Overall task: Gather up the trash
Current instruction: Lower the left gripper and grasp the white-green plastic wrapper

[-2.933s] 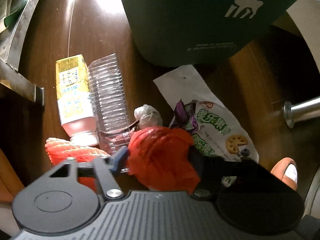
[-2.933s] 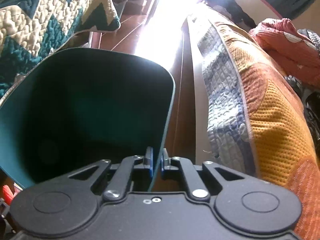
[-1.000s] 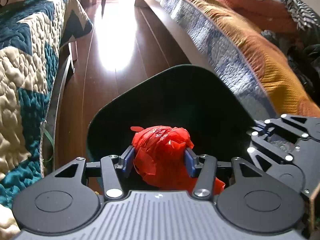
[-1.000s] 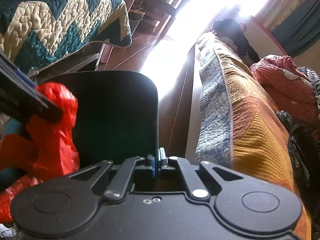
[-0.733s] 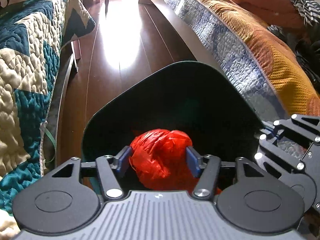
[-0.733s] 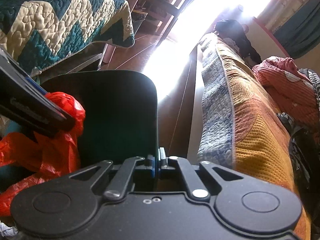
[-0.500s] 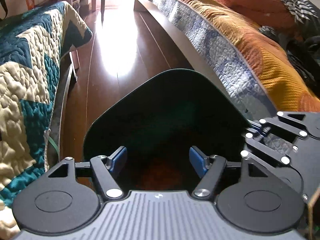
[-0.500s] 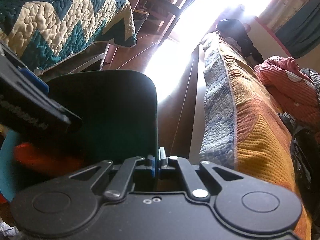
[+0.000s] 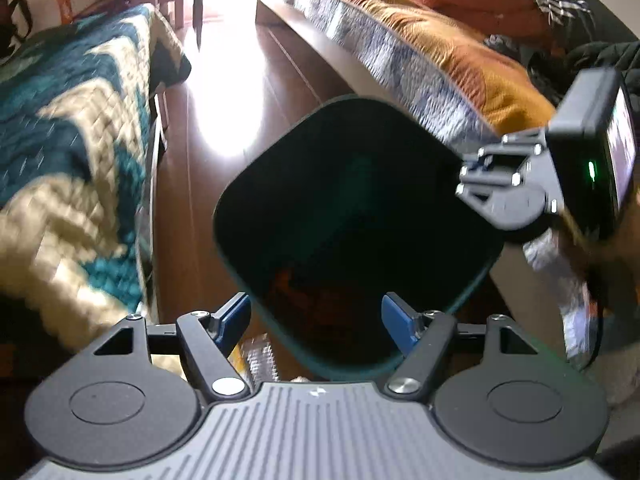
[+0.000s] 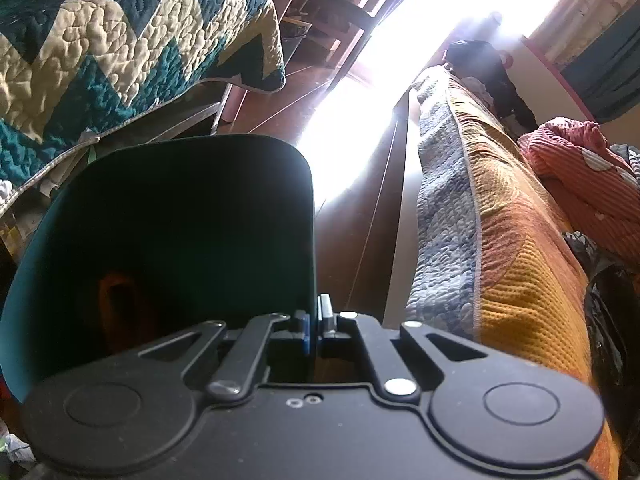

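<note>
Red bag (image 9: 296, 280) inside green bin (image 9: 240, 184), right gripper (image 10: 314, 326) pinching rim

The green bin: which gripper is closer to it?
Right. The right gripper is shut on the green bin, pinching its rim. The left gripper hangs open just above the bin's mouth, not touching.

The wooden floor (image 9: 176, 216) is carrying a dark green bin (image 9: 240, 248), which is standing between two beds; sunlight is glaring off the boards beyond it. A clear bottle (image 9: 260, 356) and a yellow scrap are lying on the floor just beside the bin's near edge. The bed frames are standing along both sides.
</note>
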The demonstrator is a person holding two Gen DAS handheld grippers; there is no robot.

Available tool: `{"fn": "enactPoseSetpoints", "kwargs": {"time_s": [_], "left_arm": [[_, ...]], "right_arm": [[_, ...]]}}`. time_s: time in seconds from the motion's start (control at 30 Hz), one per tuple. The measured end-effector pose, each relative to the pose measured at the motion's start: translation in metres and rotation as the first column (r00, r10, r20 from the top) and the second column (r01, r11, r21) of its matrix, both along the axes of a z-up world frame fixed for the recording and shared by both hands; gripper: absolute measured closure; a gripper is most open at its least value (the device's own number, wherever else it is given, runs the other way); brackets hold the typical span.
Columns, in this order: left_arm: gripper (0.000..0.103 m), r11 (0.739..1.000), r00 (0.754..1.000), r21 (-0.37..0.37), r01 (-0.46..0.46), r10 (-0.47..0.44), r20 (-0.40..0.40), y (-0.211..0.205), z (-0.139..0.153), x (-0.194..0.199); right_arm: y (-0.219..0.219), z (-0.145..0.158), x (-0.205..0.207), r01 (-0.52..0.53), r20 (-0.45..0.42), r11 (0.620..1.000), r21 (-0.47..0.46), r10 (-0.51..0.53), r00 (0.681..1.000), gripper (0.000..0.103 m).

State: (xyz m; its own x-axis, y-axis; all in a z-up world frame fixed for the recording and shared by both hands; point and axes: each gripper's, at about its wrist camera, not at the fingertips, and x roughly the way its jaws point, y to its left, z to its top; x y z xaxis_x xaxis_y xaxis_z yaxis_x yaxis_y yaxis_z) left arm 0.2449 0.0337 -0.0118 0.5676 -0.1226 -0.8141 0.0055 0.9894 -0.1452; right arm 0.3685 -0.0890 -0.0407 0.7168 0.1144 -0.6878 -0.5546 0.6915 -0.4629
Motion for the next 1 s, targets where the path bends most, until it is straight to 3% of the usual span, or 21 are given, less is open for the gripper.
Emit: {"fn": "enactPoseSetpoints", "kwargs": {"time_s": [0.13,0.3,0.5,0.57,0.67,0.8,1.0], "left_arm": [[0.020,1.000,0.999,0.007,-0.022,0.023,-0.032,0.010,-0.013,-0.022],[0.020,0.997,0.986,0.011,-0.079,0.080,-0.147,0.023,-0.049,-0.038],[0.020,0.995,0.942,0.038,-0.089,0.096,-0.322,0.013,-0.115,-0.056],[0.020,0.995,0.914,0.032,-0.099,0.104,-0.391,0.009,-0.139,-0.062],[0.020,0.986,0.846,0.031,-0.164,0.157,-0.509,0.008,-0.180,-0.077],[0.020,0.972,0.773,0.060,-0.227,0.218,-0.595,0.010,-0.226,-0.096],[0.020,0.969,0.711,0.063,-0.239,0.219,-0.668,0.004,-0.274,-0.104]], "right_arm": [[0.000,0.000,-0.001,-0.001,-0.005,1.000,-0.002,0.001,1.000,0.100],[0.000,0.000,-0.001,0.000,-0.007,1.000,0.000,0.000,1.000,0.100],[0.000,0.000,0.000,0.001,-0.006,1.000,0.002,-0.001,1.000,0.100],[0.000,0.001,0.000,0.003,-0.009,1.000,0.005,-0.003,1.000,0.100],[0.000,0.001,0.000,-0.001,-0.008,1.000,0.005,0.001,1.000,0.100],[0.001,0.001,0.000,0.000,-0.010,1.000,0.007,0.000,1.000,0.100],[0.002,0.001,-0.001,-0.007,-0.006,1.000,0.002,0.007,1.000,0.100]]}}
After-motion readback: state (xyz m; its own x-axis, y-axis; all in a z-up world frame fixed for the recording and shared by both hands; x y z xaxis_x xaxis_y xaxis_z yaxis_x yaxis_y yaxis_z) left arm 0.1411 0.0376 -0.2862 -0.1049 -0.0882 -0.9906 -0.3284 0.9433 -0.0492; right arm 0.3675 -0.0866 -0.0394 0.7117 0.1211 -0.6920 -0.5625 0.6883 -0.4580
